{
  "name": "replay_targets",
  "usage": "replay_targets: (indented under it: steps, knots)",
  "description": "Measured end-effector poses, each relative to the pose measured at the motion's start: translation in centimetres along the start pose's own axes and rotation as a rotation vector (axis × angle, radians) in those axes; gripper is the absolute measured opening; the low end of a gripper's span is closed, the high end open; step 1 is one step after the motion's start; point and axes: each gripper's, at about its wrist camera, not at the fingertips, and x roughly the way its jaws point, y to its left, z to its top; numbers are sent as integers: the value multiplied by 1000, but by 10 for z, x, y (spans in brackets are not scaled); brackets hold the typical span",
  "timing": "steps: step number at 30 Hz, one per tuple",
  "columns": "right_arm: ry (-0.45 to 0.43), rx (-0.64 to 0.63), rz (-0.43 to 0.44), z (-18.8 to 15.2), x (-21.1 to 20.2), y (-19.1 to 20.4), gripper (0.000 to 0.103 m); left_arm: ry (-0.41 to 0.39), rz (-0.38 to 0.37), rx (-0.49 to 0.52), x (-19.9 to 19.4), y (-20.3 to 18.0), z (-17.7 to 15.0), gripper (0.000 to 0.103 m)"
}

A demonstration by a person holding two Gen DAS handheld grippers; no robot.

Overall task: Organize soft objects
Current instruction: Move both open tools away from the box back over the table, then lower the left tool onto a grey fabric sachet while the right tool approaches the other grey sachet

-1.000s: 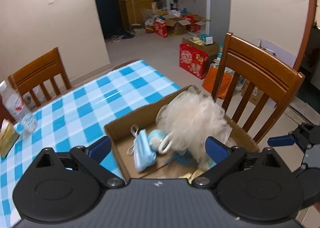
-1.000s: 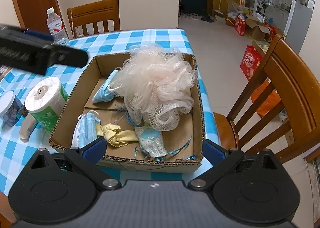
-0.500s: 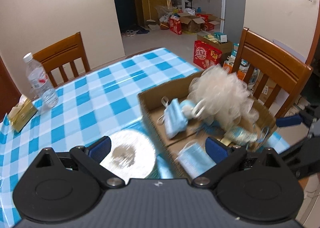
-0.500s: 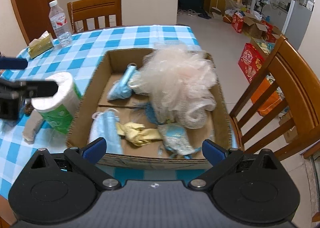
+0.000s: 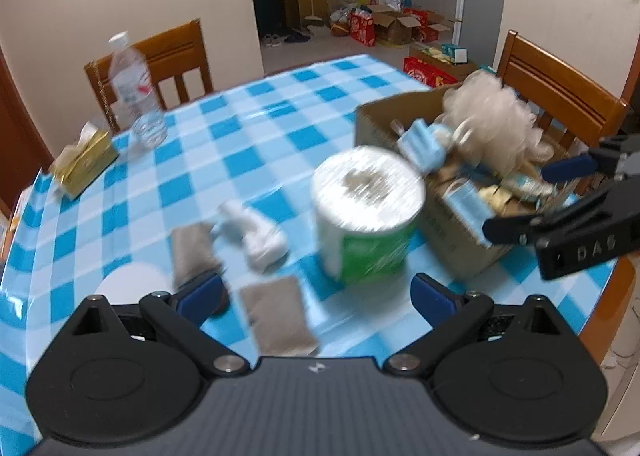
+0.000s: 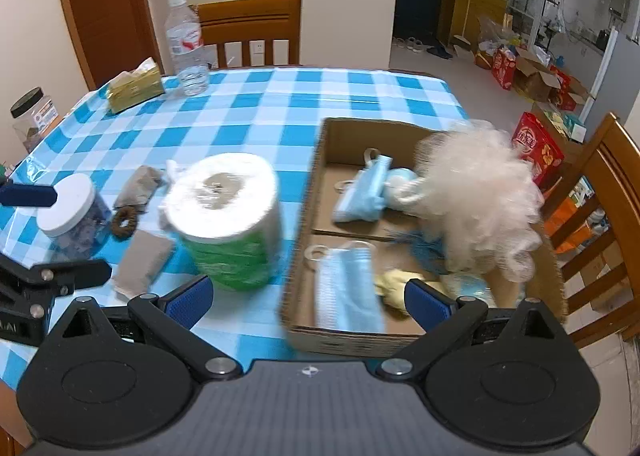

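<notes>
A cardboard box (image 6: 317,184) on the blue checked table holds a cream mesh loofah (image 6: 476,196), two blue face masks (image 6: 360,192) (image 6: 348,288) and a yellow cloth piece (image 6: 396,284). Left of the box stands a toilet roll (image 6: 224,216) in green wrap. Beside it lie grey cloths (image 6: 140,268), a brown hair tie (image 6: 124,222) and a small white item (image 5: 256,236). My right gripper (image 6: 308,302) is open and empty before the box's near-left corner. Also open and empty, my left gripper (image 5: 318,292) hovers over a grey cloth (image 5: 276,320) in front of the roll (image 5: 368,212).
A white-lidded jar (image 6: 72,212) stands near the left gripper. Farther back are a water bottle (image 6: 186,44), a tissue pack (image 6: 134,86) and a black-lidded jar (image 6: 32,116). Wooden chairs stand behind the table (image 6: 248,28) and to the right (image 6: 600,216). The box sits near the table's right edge.
Both grippers have drawn back and swung left from over the box. The toilet roll, cloths and jar have come into view. Nothing was picked up.
</notes>
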Motion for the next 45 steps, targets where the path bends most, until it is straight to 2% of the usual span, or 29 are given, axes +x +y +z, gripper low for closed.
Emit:
replay_targets:
  steps: [7, 13, 16, 20, 26, 31, 38, 40, 45]
  knots:
    - [29, -49, 9, -2, 11, 62, 103, 4, 5, -11, -5, 52, -28, 100]
    - [95, -97, 52, -10, 33, 104, 103, 22, 28, -19, -4, 87, -35, 100]
    - [116, -150, 95, -13, 48, 121, 103, 25, 36, -50, -1, 100, -33, 100]
    - [125, -219, 146, -19, 75, 138, 103, 47, 88, -83, 6, 110, -27, 100]
    - [131, -240, 177, -29, 106, 151, 103, 73, 86, -105, 24, 123, -7, 100]
    - [112, -244, 152, -35, 117, 160, 103, 95, 53, -123, 52, 141, 17, 99]
    - [105, -198, 115, -37, 129, 165, 103, 183, -21, -109, 104, 159, 51, 96]
    - [96, -194, 108, -38, 130, 166, 103, 215, -35, -93, 122, 159, 55, 87]
    - [77, -175, 96, -39, 131, 168, 103, 305, -75, -91, 155, 159, 57, 76]
